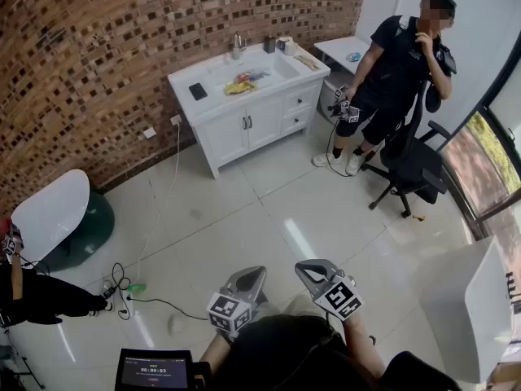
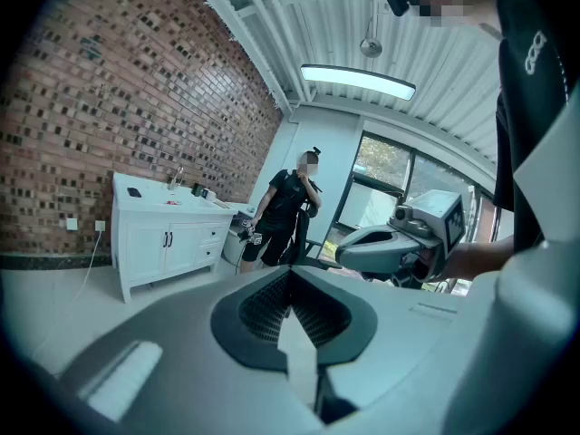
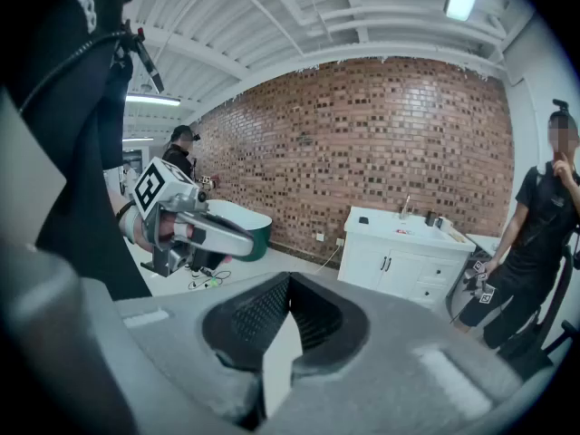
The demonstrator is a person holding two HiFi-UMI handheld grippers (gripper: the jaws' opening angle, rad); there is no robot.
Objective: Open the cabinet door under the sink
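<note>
The white sink cabinet (image 1: 213, 108) stands against the brick wall, far across the floor from me. Its two doors (image 1: 244, 133) under the basin are closed, with dark handles side by side. It also shows small in the left gripper view, cabinet (image 2: 163, 241), and in the right gripper view, cabinet (image 3: 391, 259). My left gripper (image 1: 256, 272) and right gripper (image 1: 306, 265) are held close to my body, side by side, pointing toward the cabinet. Both are shut with nothing between the jaws, left gripper (image 2: 290, 274) and right gripper (image 3: 289, 279).
A person (image 1: 391, 72) stands right of the cabinet beside a black office chair (image 1: 415, 161), holding marker-cube grippers. A white round table on a green base (image 1: 57, 214) and floor cables (image 1: 122, 287) lie at the left. A white tabletop (image 1: 468, 316) is at my right.
</note>
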